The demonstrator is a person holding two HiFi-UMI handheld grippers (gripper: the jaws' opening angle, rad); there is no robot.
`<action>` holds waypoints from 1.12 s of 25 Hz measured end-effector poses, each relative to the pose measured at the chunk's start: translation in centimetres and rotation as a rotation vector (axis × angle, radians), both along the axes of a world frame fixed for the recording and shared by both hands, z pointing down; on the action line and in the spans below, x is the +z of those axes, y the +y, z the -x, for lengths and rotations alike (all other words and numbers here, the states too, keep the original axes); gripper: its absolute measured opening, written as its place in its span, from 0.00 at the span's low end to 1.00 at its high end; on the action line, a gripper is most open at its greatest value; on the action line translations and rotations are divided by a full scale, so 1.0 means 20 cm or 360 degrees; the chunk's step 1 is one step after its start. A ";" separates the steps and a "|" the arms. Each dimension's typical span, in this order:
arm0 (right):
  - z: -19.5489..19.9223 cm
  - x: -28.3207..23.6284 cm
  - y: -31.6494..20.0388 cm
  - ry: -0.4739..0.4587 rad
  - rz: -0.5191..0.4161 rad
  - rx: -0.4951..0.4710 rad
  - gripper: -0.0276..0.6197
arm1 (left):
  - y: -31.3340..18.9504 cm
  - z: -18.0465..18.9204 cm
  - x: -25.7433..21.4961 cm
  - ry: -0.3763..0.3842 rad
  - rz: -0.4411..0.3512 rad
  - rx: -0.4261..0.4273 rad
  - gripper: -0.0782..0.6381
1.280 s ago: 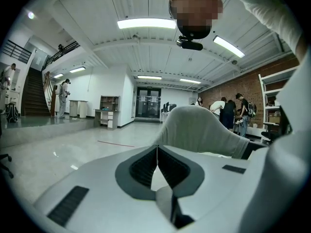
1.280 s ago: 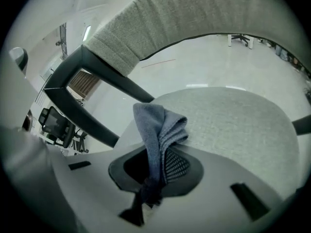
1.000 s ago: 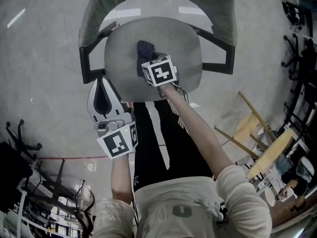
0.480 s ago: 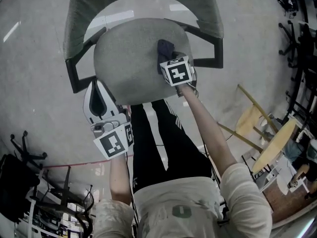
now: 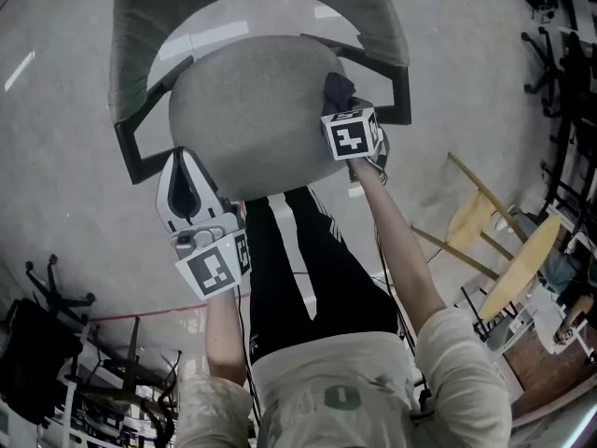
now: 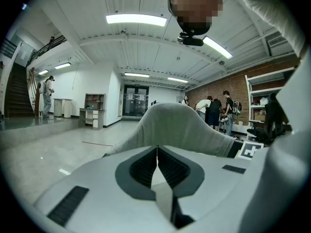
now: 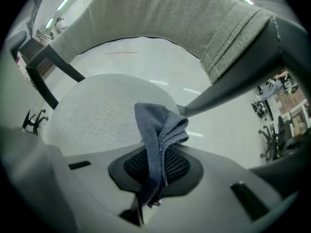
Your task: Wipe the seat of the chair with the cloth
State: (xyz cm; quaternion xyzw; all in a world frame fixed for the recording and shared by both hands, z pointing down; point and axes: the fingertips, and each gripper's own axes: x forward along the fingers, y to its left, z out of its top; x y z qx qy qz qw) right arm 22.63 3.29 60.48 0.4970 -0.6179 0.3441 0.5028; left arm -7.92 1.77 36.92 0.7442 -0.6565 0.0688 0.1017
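The chair's round grey seat (image 5: 247,110) fills the upper middle of the head view, its grey backrest (image 5: 261,12) beyond. My right gripper (image 5: 342,104) is at the seat's right edge, shut on a dark blue cloth (image 5: 337,86) that lies against the fabric. In the right gripper view the cloth (image 7: 156,135) stands bunched out of the shut right gripper (image 7: 152,166), with the seat (image 7: 102,110) just ahead. My left gripper (image 5: 184,155) hangs off the seat's front left, shut and holding nothing. In the left gripper view the left gripper (image 6: 157,150) points at grey chair fabric (image 6: 175,125).
Black armrests flank the seat, one left (image 5: 131,152) and one right (image 5: 399,87). Wooden folding chairs (image 5: 504,259) stand on the floor at the right, black chair bases (image 5: 56,334) at the lower left. Several people (image 6: 214,111) stand far off.
My right gripper has swept the cloth from the seat's middle to its right edge. The left gripper has barely moved.
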 end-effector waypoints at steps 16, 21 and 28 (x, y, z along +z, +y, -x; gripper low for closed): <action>0.02 -0.17 -0.03 0.0054 -0.0104 0.0165 0.12 | 0.01 0.10 0.00 -0.0007 0.0009 -0.0029 0.14; 0.34 -0.55 -0.11 -0.0233 -0.0355 -0.0012 0.12 | 0.02 0.21 -0.08 -0.0044 -0.0043 -0.0078 0.14; 1.06 -0.77 0.03 -0.0863 -0.0400 -0.0193 0.12 | 0.05 0.40 -0.17 -0.0074 -0.0087 -0.0209 0.14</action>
